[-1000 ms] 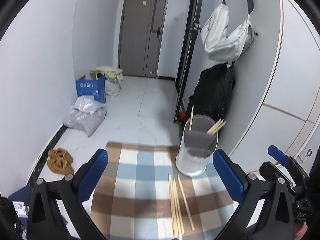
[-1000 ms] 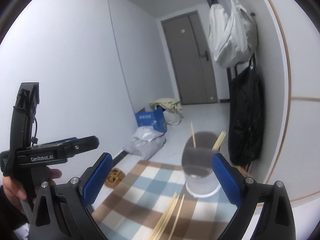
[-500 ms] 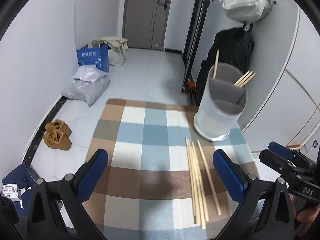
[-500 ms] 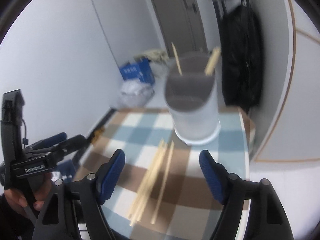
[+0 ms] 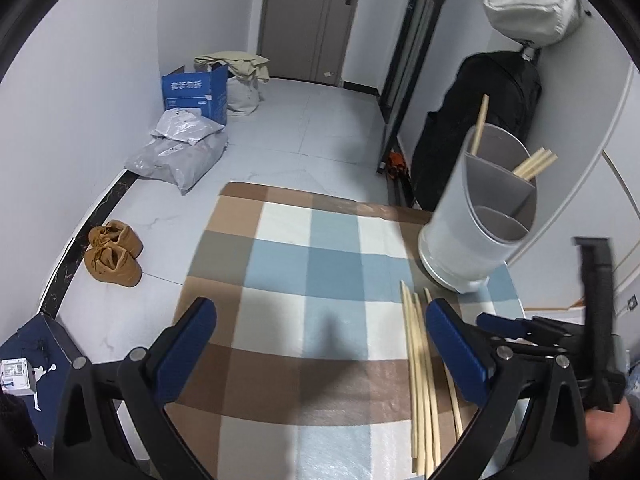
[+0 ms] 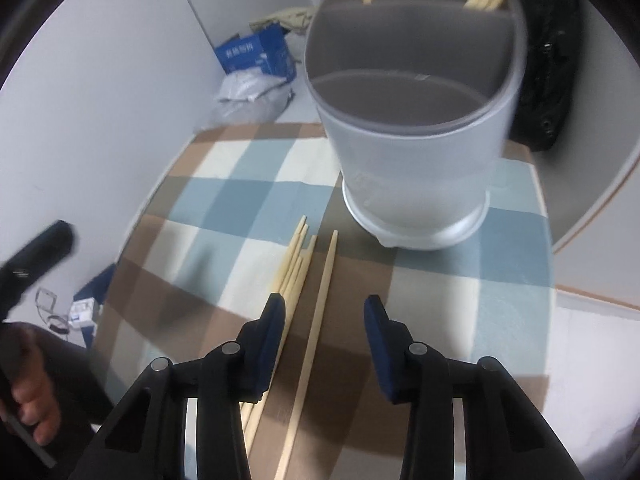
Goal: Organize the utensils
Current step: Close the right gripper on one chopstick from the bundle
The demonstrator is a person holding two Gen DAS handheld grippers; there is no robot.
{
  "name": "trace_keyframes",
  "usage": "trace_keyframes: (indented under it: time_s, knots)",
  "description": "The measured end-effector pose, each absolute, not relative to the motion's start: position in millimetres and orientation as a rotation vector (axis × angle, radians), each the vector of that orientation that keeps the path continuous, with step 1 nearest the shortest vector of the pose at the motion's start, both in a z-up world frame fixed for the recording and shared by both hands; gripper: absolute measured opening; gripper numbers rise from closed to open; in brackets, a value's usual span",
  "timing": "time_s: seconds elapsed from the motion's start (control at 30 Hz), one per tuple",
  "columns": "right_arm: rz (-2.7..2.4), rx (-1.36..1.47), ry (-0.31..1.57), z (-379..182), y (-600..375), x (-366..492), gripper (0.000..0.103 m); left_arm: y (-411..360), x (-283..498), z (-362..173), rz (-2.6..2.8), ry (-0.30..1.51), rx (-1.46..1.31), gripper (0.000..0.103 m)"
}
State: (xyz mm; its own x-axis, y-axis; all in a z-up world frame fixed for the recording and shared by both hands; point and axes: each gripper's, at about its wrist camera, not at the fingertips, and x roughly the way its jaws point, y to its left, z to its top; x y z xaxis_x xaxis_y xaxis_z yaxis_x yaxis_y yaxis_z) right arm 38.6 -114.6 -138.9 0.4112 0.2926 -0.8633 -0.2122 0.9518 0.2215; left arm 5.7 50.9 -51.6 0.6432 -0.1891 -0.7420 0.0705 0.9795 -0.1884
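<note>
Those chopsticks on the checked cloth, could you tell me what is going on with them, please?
A person is sorting chopsticks into a grey divided holder, with a gripping tool in each hand. The right tool is open and low over the checked cloth, straddling a single chopstick that lies a little apart from the loose bundle; nothing is gripped yet. The left tool is open and empty, beside the bundle. A few chopsticks already stand in the holder's back compartments; the front one looks empty.
</note>
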Motion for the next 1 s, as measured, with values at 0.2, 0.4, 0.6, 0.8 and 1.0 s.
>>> trace_keyframes:
  time_s: [0.2, 0.4, 0.6, 0.8, 1.0]
  knots:
    - [0.282, 0.021, 1.183, -159, -101, 63, 0.029, 65, 11, -56, -0.128, 0.893, -0.187, 0.102]
    - [0.227, -0.098, 1.208, -162, -88, 69, 0.021, 78, 17, -61, -0.099, 0.913, -0.209, 0.102]
    - [0.222, -0.178, 1.222, -160, -74, 70, 0.006, 87, 21, -62, -0.086, 0.934, -0.242, 0.102]
    - [0.227, -0.111, 1.193, -153, -81, 66, 0.005, 88, 22, -67, -0.076, 0.953, -0.237, 0.102]
    - [0.257, 0.061, 1.091, -118, -115, 40, 0.005, 67, 26, -84, -0.161, 1.058, -0.213, 0.102]
